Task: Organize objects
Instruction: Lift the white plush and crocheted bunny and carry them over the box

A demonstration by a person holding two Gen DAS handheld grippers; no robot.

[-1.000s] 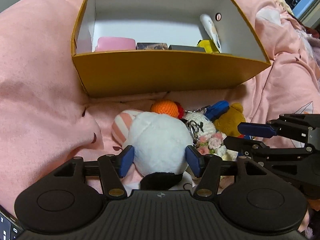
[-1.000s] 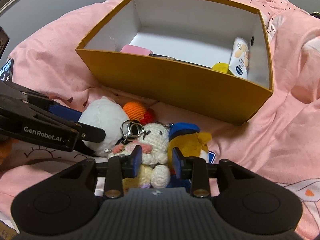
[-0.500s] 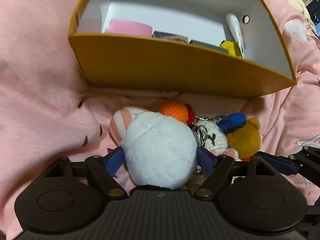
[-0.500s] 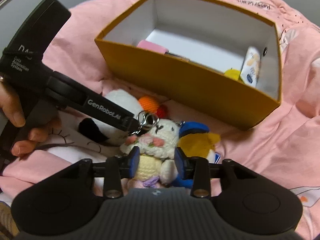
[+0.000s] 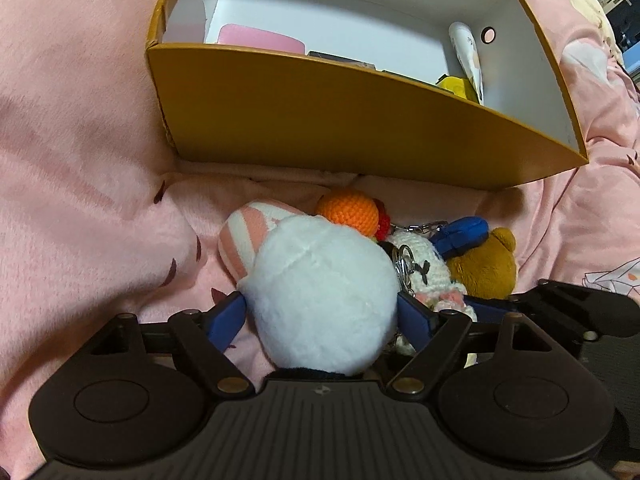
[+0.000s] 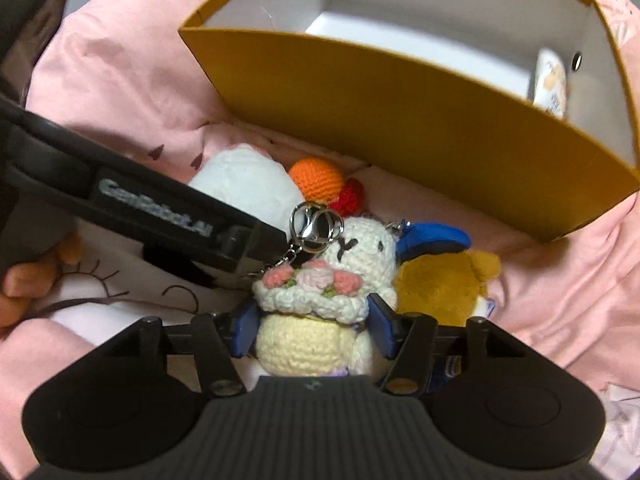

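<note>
White plush fills the space between the blue pads of the left gripper (image 5: pixel 322 316): the white plush toy (image 5: pixel 324 296) sits between both fingers, its sides pressed against the pads, so the fingers are pinching it. It lies on the pink blanket (image 5: pixel 80 160), just in front of the mustard-yellow box (image 5: pixel 340 120). A pink-and-white striped piece (image 5: pixel 244 236) shows at its far left side, and an orange crochet ball (image 5: pixel 348 210) lies just behind it, near the box's front wall.

The right gripper (image 6: pixel 312 330) has its two blue-padded fingers closed against the sides of the crochet bunny keychain (image 6: pixel 320 300), which sits between them with its cream-coloured lower body nearest the camera and a row of pink crochet flowers across its front. A metal key ring (image 6: pixel 316 224) sits at the top of the bunny's head, close to the tip of the left gripper's black finger in the right wrist view. A brown plush bear (image 6: pixel 440 284) with a blue cap (image 6: pixel 432 238) lies just beside the bunny on its right.

Inside the box, a pink case (image 5: pixel 260 40), a yellow item (image 5: pixel 456 84) and a white tube (image 5: pixel 468 56) leaning on the right wall are visible.
</note>
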